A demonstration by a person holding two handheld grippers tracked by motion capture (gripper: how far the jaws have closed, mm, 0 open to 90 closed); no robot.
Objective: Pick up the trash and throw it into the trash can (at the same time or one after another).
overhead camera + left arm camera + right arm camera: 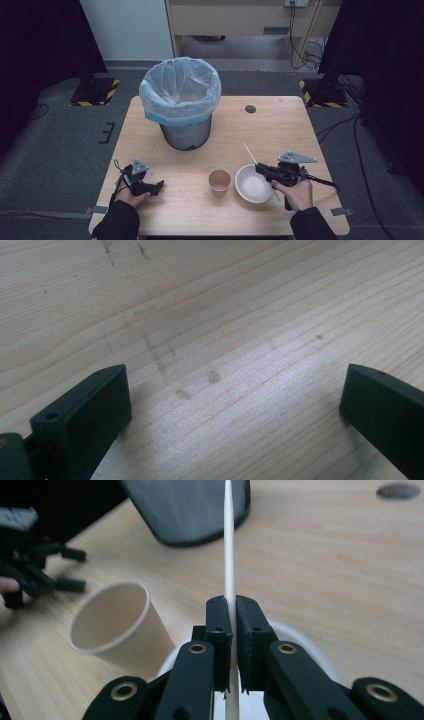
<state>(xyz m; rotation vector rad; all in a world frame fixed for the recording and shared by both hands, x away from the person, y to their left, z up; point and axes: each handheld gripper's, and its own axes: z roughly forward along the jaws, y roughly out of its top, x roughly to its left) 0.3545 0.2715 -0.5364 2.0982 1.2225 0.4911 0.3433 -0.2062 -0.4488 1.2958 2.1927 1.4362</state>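
The right tool point(230, 630) pinches a slim, pale, pointed stick point(229, 545), seemingly wooden, above a round white bowl point(252, 183), while the left tool point(235, 405) gapes wide, empty, over grained wooden worktop point(225, 315).

Chopstick point(229, 540): tip cut off at top edge of right gripper view, lower length hidden between the jaws. Mesh bin point(187, 507): cropped at top. White bowl point(305, 640): largely hidden behind the gripper.
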